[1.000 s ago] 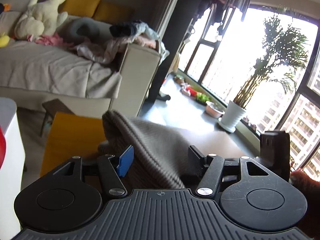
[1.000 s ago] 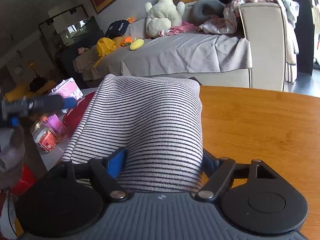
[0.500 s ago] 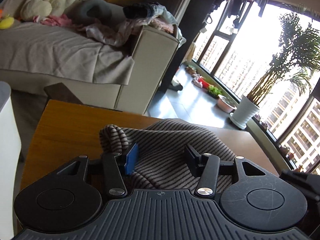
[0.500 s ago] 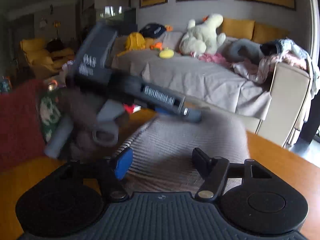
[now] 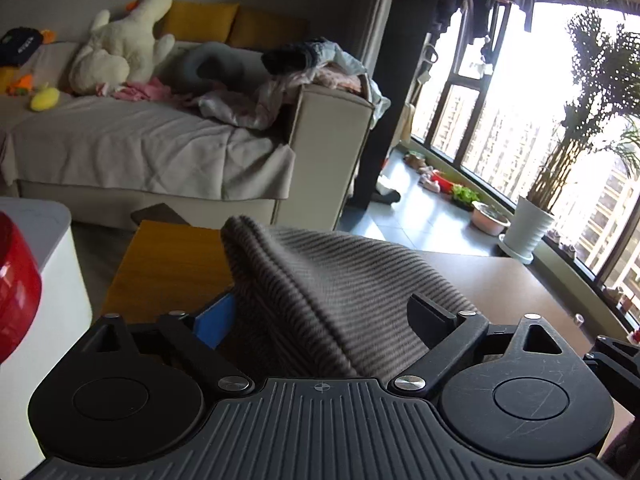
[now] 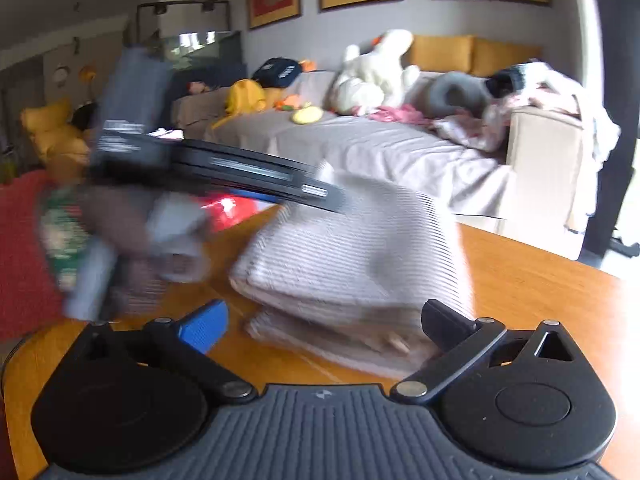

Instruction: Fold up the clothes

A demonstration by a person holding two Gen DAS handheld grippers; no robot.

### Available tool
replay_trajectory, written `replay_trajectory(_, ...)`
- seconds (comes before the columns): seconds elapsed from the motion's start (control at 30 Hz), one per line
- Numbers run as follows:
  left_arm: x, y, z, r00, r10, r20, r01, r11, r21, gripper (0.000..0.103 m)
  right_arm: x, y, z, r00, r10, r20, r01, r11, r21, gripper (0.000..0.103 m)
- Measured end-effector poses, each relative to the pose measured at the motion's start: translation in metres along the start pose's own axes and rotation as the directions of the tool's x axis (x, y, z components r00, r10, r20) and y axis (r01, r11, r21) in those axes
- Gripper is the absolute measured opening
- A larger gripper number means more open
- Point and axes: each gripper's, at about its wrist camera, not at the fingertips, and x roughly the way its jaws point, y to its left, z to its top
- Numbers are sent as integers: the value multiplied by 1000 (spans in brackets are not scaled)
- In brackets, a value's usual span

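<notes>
Wooden table (image 6: pixel 532 292) under striped garment (image 6: pixel 352 248); grey sofa (image 5: pixel 132 152) beyond

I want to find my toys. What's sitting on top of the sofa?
On the sofa sit a plush duck, yellow cushions, a grey neck pillow and piled clothes. Anything under the clothes is hidden.

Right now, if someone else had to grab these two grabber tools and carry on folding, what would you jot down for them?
Left gripper: striped garment bunched between its fingers and lifted off the wooden table; whether it is clamped is hard to tell.
Right gripper: open, holding nothing, just in front of the folded stack.
Garment: in the right wrist view it lies folded in several layers on the table, top layer blurred under the left tool.
Done: most folds, it seems.
Left: lay the top flap down, let go, square the edges.
</notes>
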Motion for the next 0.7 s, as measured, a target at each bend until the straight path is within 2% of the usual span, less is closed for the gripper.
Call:
replay_trajectory(0.1,-37,-25,-21,1000,20,23,-19,999,-35,100,-18,-17,-17,997,-67,-25,69,994,87,103)
replay_trajectory(0.2,-56,-55,-48,996,87,24,-87,996,-29,103,-29,-37,-31,992,-107,-67,119,969,215,103)
replay_trajectory(0.3,-66,-83,-75,987,160,24,-161,987,10,103,-36,-50,-42,988,-118,-96,140,952,271,103)
replay_trajectory(0.4,-68,-96,-92,982,187,16,-187,982,3,103,-38,-55,-52,980,-168,-108,191,947,257,103)
replay_trajectory(0.47,-62,-99,-102,977,212,-22,-212,977,-15,103,-32,-57,-56,971,-194,-137,222,946,237,103)
replay_trajectory(0.53,-53,-99,-108,962,259,-83,-262,965,-28,103,-24,-57,-61,957,-236,-168,269,940,209,103)
replay_trajectory(0.63,-50,-100,-113,944,313,-106,-317,948,-22,103,-22,-53,-62,933,-296,-204,331,928,168,103)
replay_trajectory(0.7,-49,-100,-112,936,334,-114,-338,941,-14,103,-20,-52,-62,927,-309,-212,344,926,153,103)
